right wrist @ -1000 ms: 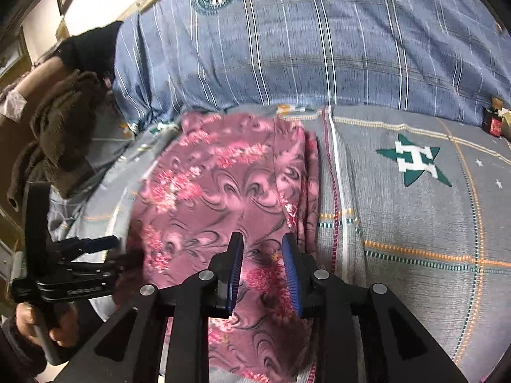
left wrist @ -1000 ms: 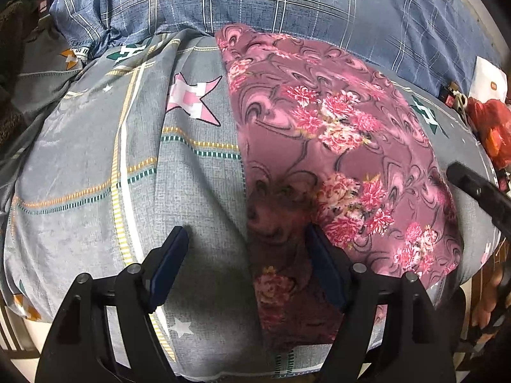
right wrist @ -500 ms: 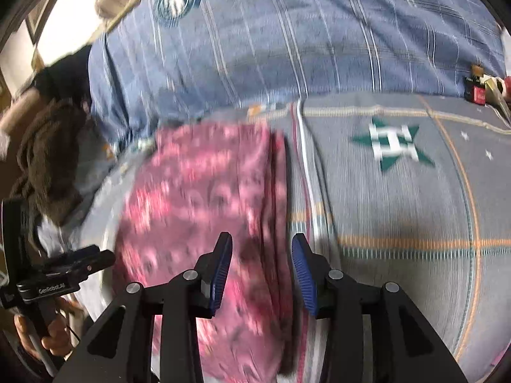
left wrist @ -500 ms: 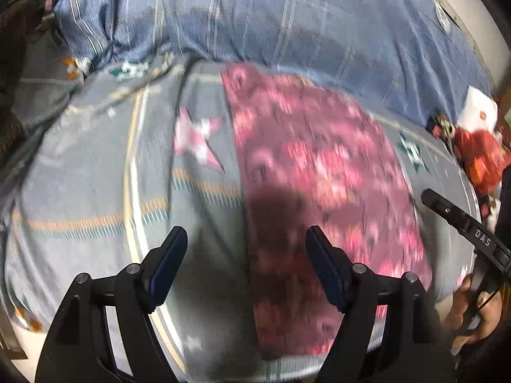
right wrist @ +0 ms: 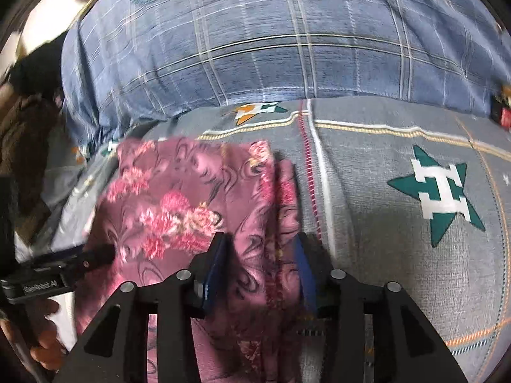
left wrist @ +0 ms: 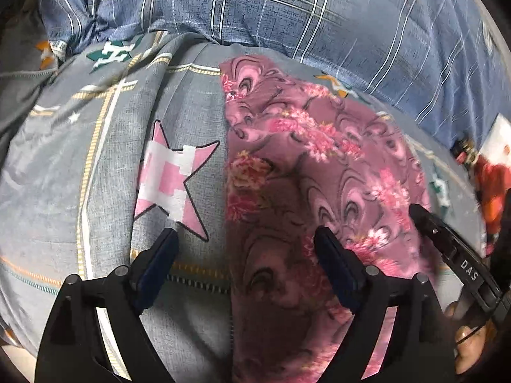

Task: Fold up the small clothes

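each wrist camera looked steeply down along its own fingers, close above the grey star-print bedsheet (left wrist: 105, 191) (right wrist: 399, 229). both views shared the pink floral garment (left wrist: 319, 172) (right wrist: 179, 204) and, seemingly, the same blue plaid quilt (left wrist: 287, 9) (right wrist: 271, 41) behind.

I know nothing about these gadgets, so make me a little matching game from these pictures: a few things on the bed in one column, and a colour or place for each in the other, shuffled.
Things:
1. folded floral fleece garment
2. plaid quilt
3. large star print beside the garment's left edge
4. large star print on the sheet to the garment's right

Descriptions:
A. green and white
B. blue, heaped at the far side of the grey patterned bed sheet
C. pink and white
D. mauve with pink flowers, lying flat on the sheet

Pairs: 1-D, 2-B, 3-C, 4-A
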Demonstrator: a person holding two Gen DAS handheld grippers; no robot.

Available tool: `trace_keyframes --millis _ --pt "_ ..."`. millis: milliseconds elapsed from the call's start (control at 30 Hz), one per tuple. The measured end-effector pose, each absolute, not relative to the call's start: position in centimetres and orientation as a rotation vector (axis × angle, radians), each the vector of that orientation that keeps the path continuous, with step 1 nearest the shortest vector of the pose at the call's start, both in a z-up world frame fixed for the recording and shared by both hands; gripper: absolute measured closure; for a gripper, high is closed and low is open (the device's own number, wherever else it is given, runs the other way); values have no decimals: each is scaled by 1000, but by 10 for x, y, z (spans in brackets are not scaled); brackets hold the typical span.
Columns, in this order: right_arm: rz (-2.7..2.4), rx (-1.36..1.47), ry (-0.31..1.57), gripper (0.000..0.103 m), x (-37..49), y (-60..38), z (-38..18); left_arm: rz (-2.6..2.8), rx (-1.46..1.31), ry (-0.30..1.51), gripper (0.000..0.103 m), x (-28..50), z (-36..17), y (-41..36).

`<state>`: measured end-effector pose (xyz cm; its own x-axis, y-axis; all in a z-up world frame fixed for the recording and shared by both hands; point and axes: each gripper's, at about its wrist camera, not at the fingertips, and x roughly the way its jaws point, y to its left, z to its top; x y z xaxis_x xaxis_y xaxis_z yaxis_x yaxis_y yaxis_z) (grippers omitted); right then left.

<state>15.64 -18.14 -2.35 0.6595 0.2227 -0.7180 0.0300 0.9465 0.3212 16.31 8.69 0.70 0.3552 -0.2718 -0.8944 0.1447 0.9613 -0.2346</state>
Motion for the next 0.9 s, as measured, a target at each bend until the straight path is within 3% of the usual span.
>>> trace_keyframes --millis 100,200,300,400,533,900 --pt "126 317 777 60 148 -187 -15 -248 -83 1122 15 159 17 88" --pt "104 209 864 58 158 -177 -31 -249 -48 1134 14 161 8 83" --pt "65 190 862 43 153 -183 -26 -264 -80 1145 15 160 12 91" --pt "61 134 895 43 142 -184 -17 -271 -45 1132 15 147 21 99" --pt "38 -55 951 29 116 -175 -16 -295 -11 1115 15 119 24 107" --pt "-62 -294 941 27 55 -163 -7 -317 140 1033 15 56 33 102"
